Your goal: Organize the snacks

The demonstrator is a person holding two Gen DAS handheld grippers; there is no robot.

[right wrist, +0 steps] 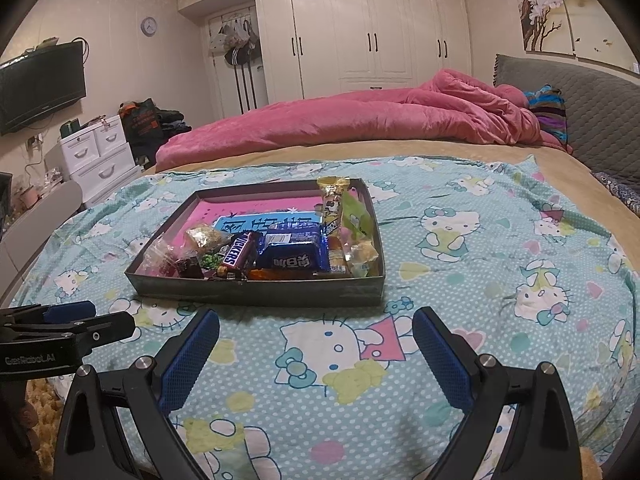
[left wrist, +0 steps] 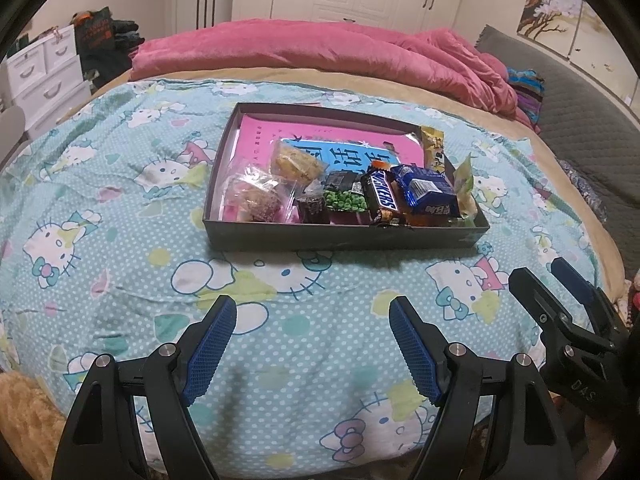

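A dark shallow box [left wrist: 340, 238] [right wrist: 256, 290] lies on the Hello Kitty sheet and holds several snacks: a Snickers bar [left wrist: 382, 196] [right wrist: 237, 255], a blue packet [left wrist: 430, 194] [right wrist: 290, 258], a green pea pack [left wrist: 346, 201], clear bags [left wrist: 256, 196] and a yellow packet [right wrist: 334, 204], over a pink book [left wrist: 264, 136]. My left gripper [left wrist: 312, 308] is open and empty, in front of the box. My right gripper [right wrist: 316, 320] is open and empty, also in front of the box. The right gripper also shows at the right of the left wrist view [left wrist: 540, 276].
A pink duvet [right wrist: 380, 120] is bunched at the far side of the bed. A grey headboard [right wrist: 592, 104] is to the right. White drawers [right wrist: 100, 152], a TV [right wrist: 40, 84] and wardrobes [right wrist: 360, 28] stand beyond the bed.
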